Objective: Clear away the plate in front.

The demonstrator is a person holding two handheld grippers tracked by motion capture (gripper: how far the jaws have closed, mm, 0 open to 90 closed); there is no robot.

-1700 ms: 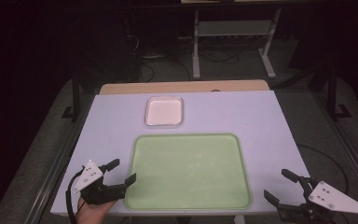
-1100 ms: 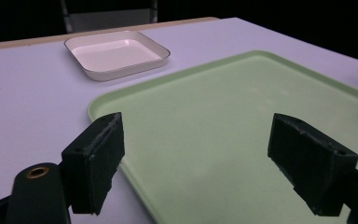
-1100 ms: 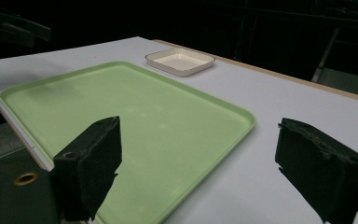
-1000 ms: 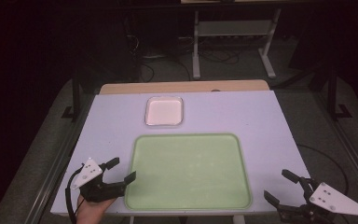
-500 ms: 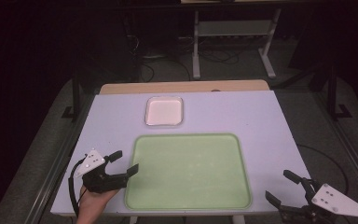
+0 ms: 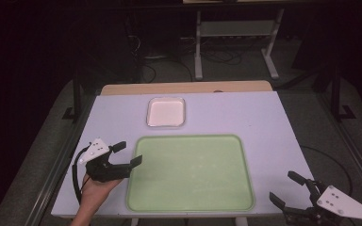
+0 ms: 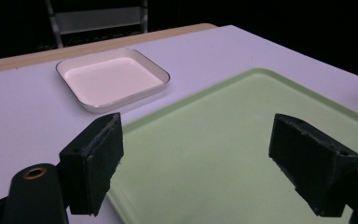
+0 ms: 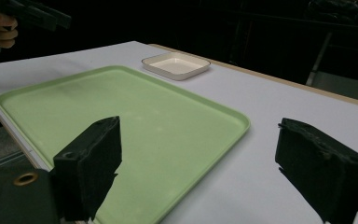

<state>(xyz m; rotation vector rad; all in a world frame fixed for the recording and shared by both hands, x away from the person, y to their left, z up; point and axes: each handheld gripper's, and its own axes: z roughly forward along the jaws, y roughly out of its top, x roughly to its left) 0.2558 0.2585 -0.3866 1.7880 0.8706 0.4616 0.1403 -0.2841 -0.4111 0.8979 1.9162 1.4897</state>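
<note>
While both grippers (image 6: 127,154) (image 6: 290,188) gape empty, green tray (image 6: 191,172) lies on lilac table (image 6: 264,122).

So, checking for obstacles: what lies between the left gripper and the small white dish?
Only bare table separates the left gripper from the white dish in the high view; the green tray sits just beside that path.

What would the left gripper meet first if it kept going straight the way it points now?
Probably the green tray: the open left gripper points across its near-left corner, fingers spread above it. If it stays level, the small white dish lies further along that line, though height is hard to judge.
</note>
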